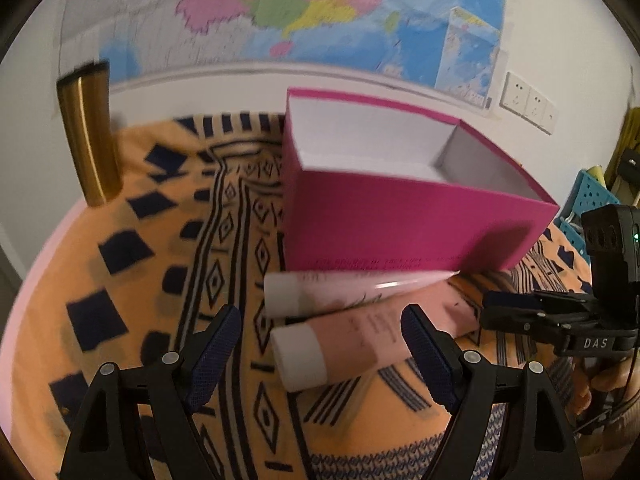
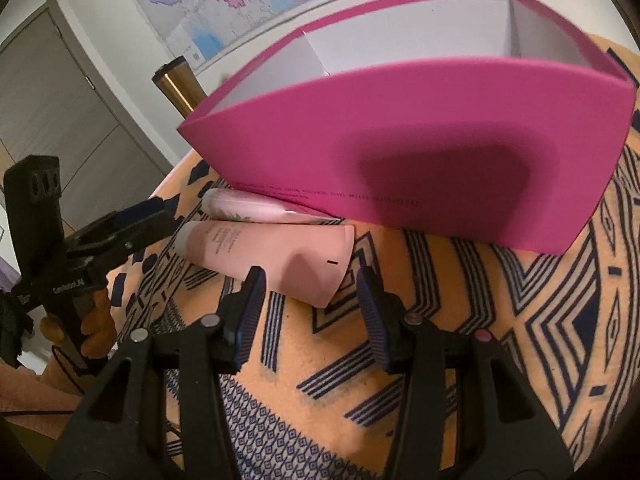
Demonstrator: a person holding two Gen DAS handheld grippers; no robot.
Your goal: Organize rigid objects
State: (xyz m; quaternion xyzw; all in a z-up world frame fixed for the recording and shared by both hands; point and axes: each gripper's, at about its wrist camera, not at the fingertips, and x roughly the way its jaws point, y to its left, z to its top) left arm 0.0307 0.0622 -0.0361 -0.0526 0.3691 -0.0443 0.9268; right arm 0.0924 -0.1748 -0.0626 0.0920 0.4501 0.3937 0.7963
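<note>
A pink box (image 1: 404, 224) stands open on a patterned orange cloth (image 1: 132, 272), and two pink tubes lie side by side just in front of its near wall. The nearer tube (image 1: 340, 344) shows its white cap and most of its body; the farther tube (image 1: 320, 292) is tucked against the foot of the box, and its tail end runs behind the nearer one, so whether it slips under the box wall cannot be told. The print on both tubes and the line of text along the box is too blurred to read.

The left gripper (image 1: 320, 356) hangs over the capped end of the nearer tube with its jaws spread wide, the pads clear of it on either side. The right gripper (image 2: 310, 316) points at the flat crimped end of the same tube (image 2: 272, 256); its jaws stand at a middling gap with only cloth between them.

The box floor is mostly hidden by its own front wall. A brass-coloured cylinder (image 1: 86, 136) stands at the far left, smeared by blur, its base cut off behind the cloth. A map (image 1: 280, 8) covers the wall behind
</note>
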